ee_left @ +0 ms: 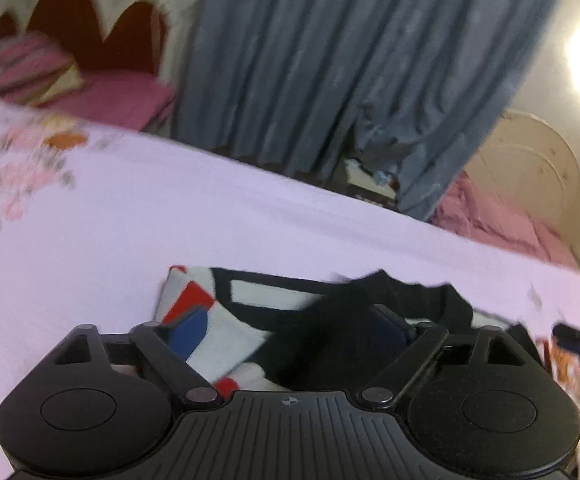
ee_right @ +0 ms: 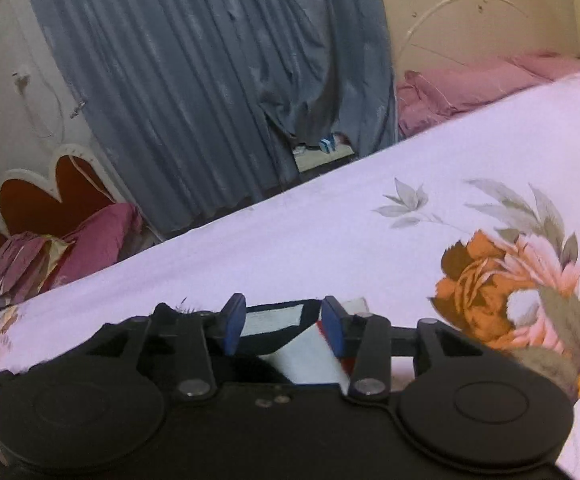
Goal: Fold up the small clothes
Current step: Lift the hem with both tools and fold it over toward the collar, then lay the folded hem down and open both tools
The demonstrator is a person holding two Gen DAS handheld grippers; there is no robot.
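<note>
Lilac floral bedsheet (ee_right: 329, 232) carrying the small garment (ee_left: 274, 320), white with black trim and red and blue patches, lying at 6 o'clock in both wrist views. Left gripper (ee_left: 293, 328) spread wide over it; right gripper (ee_right: 286, 324) moderately open, astride one edge, nothing pinched. Folding apparently just starting; next, both must close on cloth. Blue curtain (ee_right: 210, 80) at 12 o'clock.

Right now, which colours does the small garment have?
White with black, red and blue, shown best in the left wrist view: small garment.

White garment (ee_left: 226, 332) with black, red, blue blocks; lilac bedsheet (ee_right: 290, 240) with orange-pink flowers; grey-blue curtain (ee_right: 194, 80).
</note>
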